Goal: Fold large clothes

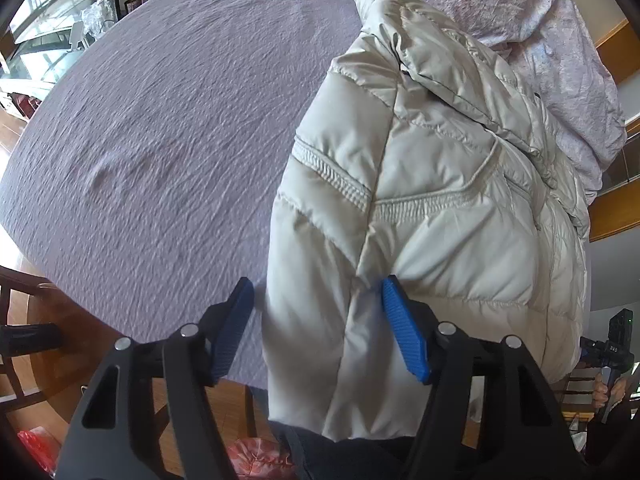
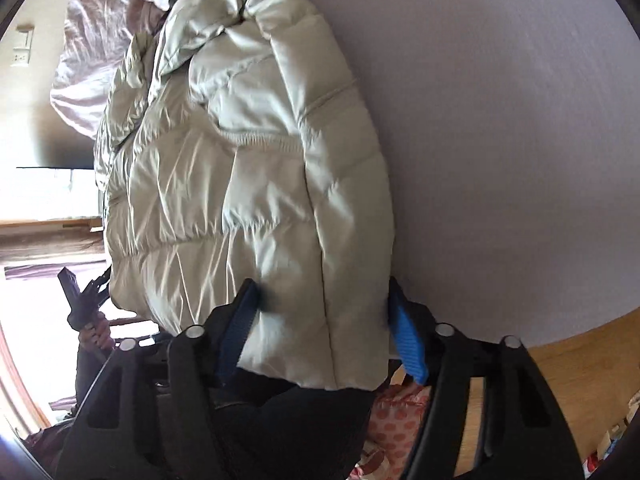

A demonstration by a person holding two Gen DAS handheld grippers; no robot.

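A cream puffer jacket (image 1: 432,184) lies on the lilac bed sheet (image 1: 168,128), its near end hanging over the bed's edge. My left gripper (image 1: 318,292) is open; the jacket's left edge lies between its blue pads, the right pad (image 1: 404,336) touching the fabric. In the right wrist view the same jacket (image 2: 240,168) fills the left half, on the sheet (image 2: 500,140). My right gripper (image 2: 320,296) is open with the jacket's near end between its blue pads (image 2: 406,340).
A crumpled pink floral quilt (image 1: 520,12) lies behind the jacket, also seen in the right wrist view (image 2: 96,36). Wooden floor (image 2: 560,360) lies beyond the bed edge. The other gripper (image 1: 612,344) shows at far right; a cluttered shelf (image 1: 92,16) stands far left.
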